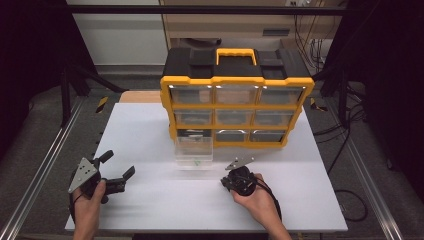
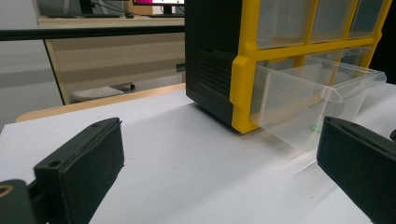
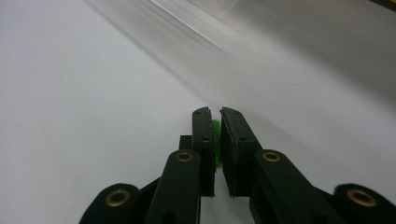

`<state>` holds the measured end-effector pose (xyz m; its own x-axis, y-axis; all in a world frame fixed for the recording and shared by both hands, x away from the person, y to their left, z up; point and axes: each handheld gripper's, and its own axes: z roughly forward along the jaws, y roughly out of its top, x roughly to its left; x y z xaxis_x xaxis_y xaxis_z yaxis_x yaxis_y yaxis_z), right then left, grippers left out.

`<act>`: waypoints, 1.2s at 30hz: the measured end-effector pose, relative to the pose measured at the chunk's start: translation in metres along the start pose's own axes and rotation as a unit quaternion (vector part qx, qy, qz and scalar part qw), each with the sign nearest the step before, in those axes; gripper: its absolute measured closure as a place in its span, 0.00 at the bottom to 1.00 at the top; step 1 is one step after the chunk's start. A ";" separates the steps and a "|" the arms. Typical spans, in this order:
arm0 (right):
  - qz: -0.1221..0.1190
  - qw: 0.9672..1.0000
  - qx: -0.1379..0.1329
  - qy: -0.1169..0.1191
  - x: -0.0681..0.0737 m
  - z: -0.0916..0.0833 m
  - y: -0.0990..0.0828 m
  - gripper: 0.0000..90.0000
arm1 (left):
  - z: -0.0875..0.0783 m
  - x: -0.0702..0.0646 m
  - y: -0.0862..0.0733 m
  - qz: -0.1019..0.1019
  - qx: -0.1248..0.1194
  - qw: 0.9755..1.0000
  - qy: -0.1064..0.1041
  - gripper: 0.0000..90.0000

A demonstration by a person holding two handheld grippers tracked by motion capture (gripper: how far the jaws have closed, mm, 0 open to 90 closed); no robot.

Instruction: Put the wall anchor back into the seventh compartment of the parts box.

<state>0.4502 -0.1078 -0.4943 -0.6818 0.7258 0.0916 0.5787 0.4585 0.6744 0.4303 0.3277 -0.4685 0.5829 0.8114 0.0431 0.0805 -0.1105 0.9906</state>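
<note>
We rest our right gripper (image 3: 215, 122) low on the white desk (image 1: 150, 200), near its front edge and just right of the pulled-out clear drawer (image 1: 193, 150), jaws pinched on a small green piece (image 3: 216, 142). Our left gripper (image 1: 119, 172) sits by the desk's front left corner, jaws wide apart with nothing between them. Bare desk lies between the hands. The yellow organizer (image 1: 235, 107) stands at the back edge; we read no lettering.
</note>
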 end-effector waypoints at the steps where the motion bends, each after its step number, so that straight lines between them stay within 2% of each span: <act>1: 0.000 1.000 -0.001 -0.003 0.000 0.000 0.000 0.94 | 0.000 0.000 0.000 0.000 0.000 1.000 0.000 0.01; 3: 0.009 1.000 -0.012 -0.001 -0.001 -0.003 0.000 0.94 | 0.000 0.000 0.000 0.000 0.000 1.000 0.000 0.01; 4: 0.015 1.000 -0.026 0.007 -0.002 -0.005 0.000 0.94 | 0.000 0.000 0.000 -0.001 0.000 1.000 0.000 0.01; 6: 0.020 0.998 -0.051 0.010 -0.003 -0.013 0.004 0.94 | 0.000 0.000 0.000 -0.001 0.001 1.000 0.000 0.01; 9: 0.025 0.996 -0.083 0.010 -0.003 -0.025 0.013 0.94 | 0.001 0.000 0.000 0.000 0.002 1.000 0.000 0.01; 11: 0.032 0.993 -0.108 0.022 -0.002 -0.034 0.021 0.94 | 0.000 0.000 0.000 0.002 0.003 1.000 0.001 0.00; 17: 0.020 0.988 -0.154 0.017 0.005 -0.057 0.046 0.94 | -0.001 0.000 0.000 0.001 0.003 1.000 0.004 0.01; 21: 0.009 0.986 -0.163 0.015 0.009 -0.065 0.060 0.94 | -0.001 -0.001 0.000 0.000 0.002 1.000 0.004 0.01; 24: -0.003 0.987 -0.160 0.010 0.011 -0.067 0.070 0.94 | 0.000 0.000 0.000 -0.001 0.002 1.000 0.005 0.01; 36: -0.028 0.987 -0.156 0.002 0.016 -0.062 0.101 0.94 | 0.001 -0.001 0.000 0.002 0.003 1.000 0.004 0.01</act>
<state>0.4696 -0.0818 -0.3797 -0.7107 0.7017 0.0497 0.3745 0.3177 0.8711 0.4304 0.3259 -0.4683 0.5775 0.8150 0.0486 0.0821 -0.1171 0.9897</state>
